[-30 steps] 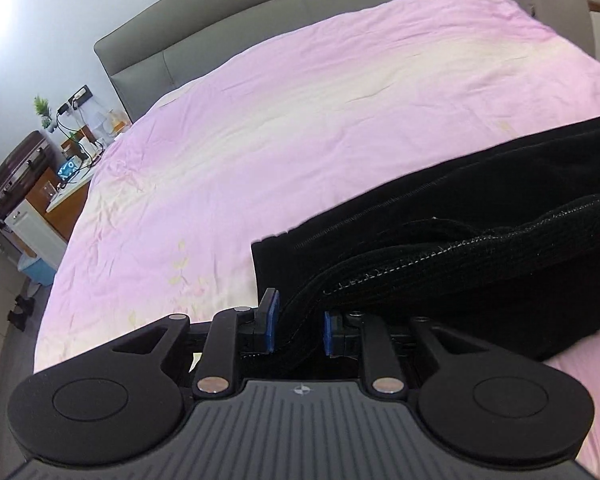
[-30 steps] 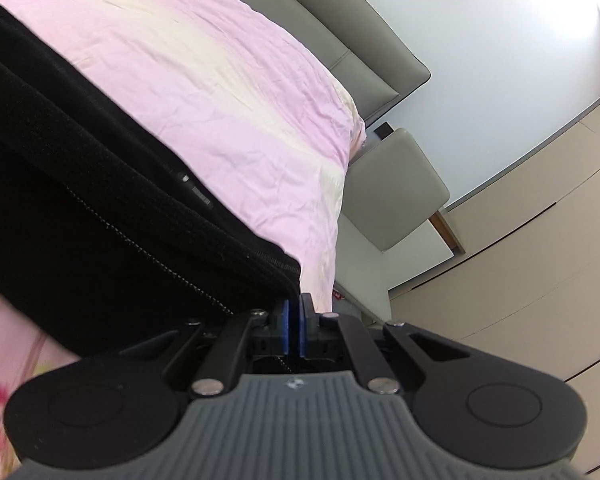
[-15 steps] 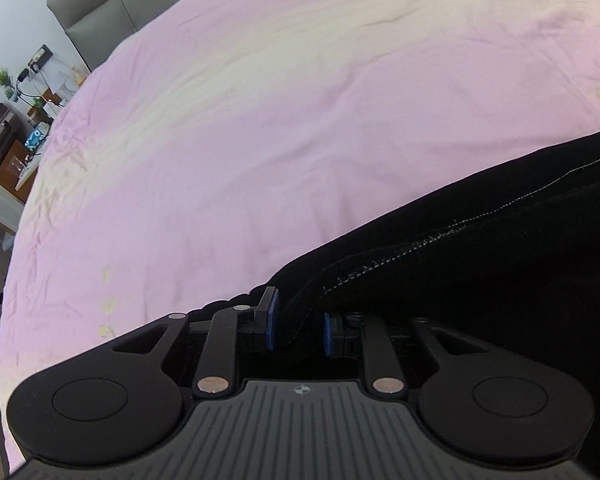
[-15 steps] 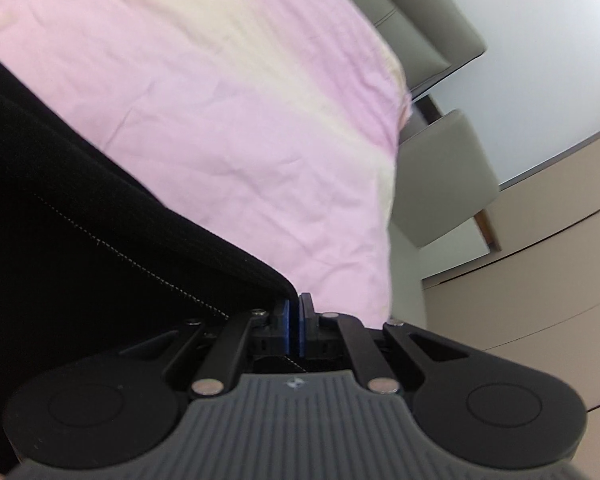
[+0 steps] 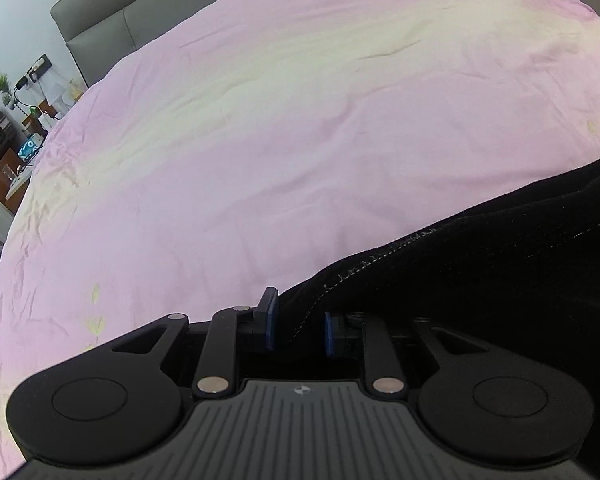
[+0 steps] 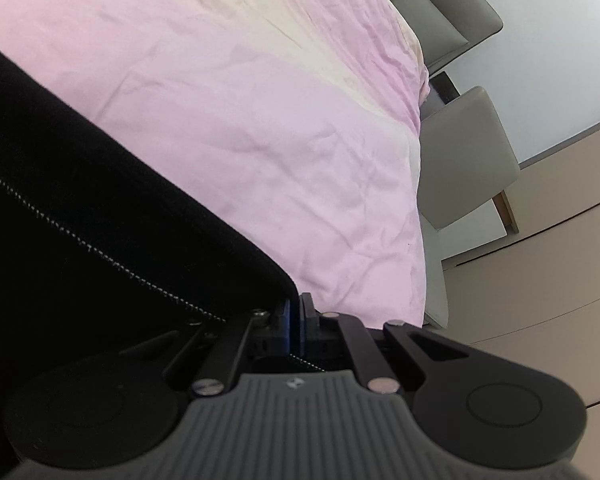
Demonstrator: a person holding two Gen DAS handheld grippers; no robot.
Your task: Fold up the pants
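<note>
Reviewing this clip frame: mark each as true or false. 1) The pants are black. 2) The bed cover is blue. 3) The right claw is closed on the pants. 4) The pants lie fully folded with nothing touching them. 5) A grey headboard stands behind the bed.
1) True: the pants are black with pale stitching.
2) False: the bed cover is pink with pale yellow bands.
3) True: the right claw pinches the fabric edge.
4) False: both claws have fabric between their pads; the left claw is just opening.
5) True: the headboard is grey.
</note>
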